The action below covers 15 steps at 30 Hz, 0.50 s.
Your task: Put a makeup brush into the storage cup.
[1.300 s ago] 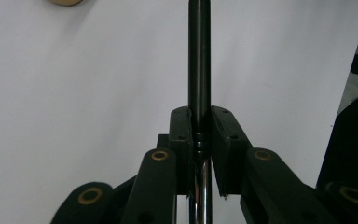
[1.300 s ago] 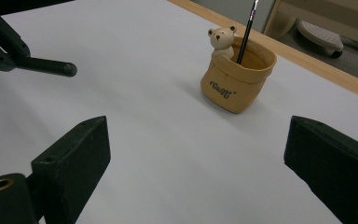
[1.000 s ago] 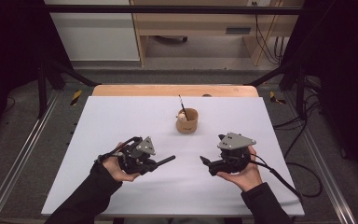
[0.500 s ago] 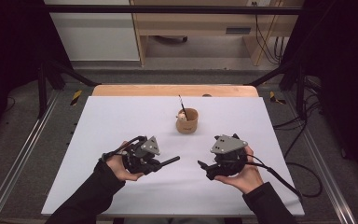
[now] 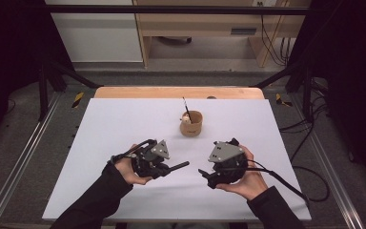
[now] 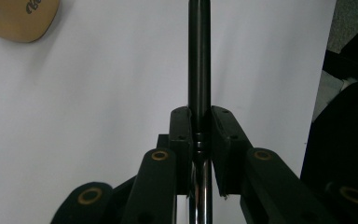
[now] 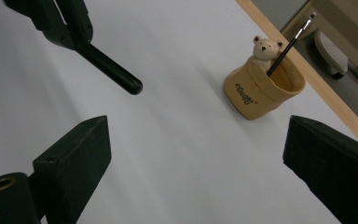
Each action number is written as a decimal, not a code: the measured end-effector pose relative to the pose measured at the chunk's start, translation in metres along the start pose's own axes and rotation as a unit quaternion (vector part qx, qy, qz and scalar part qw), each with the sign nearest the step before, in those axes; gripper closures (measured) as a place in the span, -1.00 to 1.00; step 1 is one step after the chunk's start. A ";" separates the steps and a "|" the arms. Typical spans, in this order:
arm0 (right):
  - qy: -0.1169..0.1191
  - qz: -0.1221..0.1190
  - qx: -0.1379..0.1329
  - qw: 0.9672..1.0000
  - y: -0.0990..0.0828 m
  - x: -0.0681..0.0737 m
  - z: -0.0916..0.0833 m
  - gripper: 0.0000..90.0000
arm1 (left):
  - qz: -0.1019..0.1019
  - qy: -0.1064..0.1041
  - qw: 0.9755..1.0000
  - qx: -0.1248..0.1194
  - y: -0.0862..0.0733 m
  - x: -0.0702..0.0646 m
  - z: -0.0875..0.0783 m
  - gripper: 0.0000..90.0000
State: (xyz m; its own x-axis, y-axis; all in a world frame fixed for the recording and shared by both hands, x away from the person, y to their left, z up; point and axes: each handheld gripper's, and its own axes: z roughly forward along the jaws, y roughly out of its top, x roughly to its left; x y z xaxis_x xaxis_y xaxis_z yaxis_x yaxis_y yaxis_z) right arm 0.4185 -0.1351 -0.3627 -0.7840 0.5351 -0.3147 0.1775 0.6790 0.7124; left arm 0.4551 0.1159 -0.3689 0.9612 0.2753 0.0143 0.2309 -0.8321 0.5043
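While the left gripper (image 5: pixel 171 168) pinches a black pen (image 6: pixel 199 56) near one end, with a chrome section showing behind the jaws, the rest of the barrel sticks out level over the white table (image 5: pixel 124 124) towards the right gripper (image 5: pixel 205 174). That one hangs opposite, its jaws spread wide with nothing between them, aimed across the bare sheet. The pen looks light, stiff and smooth, so it would likely slip or swivel under a loose hold; I judge the black barrel just ahead of the left jaws the safest place for a second grip, rather than the rounded tip (image 7: pixel 131 86), which offers little purchase. Farther back, well apart from both hands, stands a small tan holder (image 5: pixel 192 124) with a bear figure (image 7: pixel 263 48) at its rim and a thin dark pencil (image 7: pixel 290 40) leaning inside. The holder looks light enough to tip if bumped, and the leaning pencil takes up part of its mouth. Beyond it runs the wooden table edge (image 5: pixel 171 92); nothing lies between the grippers and the holder.
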 end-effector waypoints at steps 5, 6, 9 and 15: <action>0.008 -0.014 0.004 1.000 0.004 0.005 0.001 -0.81 | 0.004 -0.003 1.000 0.001 0.002 0.000 0.002 0.75; 0.010 -0.018 0.005 1.000 0.004 0.005 0.002 -0.81 | 0.004 -0.004 1.000 0.002 0.003 0.000 0.002 0.75; 0.014 -0.017 0.010 1.000 0.005 0.007 0.003 -0.80 | 0.005 -0.006 1.000 0.003 0.005 0.001 0.003 0.76; 0.019 -0.033 0.015 0.999 0.007 0.010 0.004 -0.78 | 0.008 -0.013 1.000 0.003 0.010 0.001 0.006 0.75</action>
State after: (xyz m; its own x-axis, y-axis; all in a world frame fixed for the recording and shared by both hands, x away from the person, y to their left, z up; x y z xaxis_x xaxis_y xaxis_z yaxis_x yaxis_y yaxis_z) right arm 0.4143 -0.1228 -0.3637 -0.8162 0.4697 -0.3365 0.1416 0.7272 0.6716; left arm 0.4590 0.1051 -0.3696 0.9683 0.2499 -0.0011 0.2171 -0.8390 0.4990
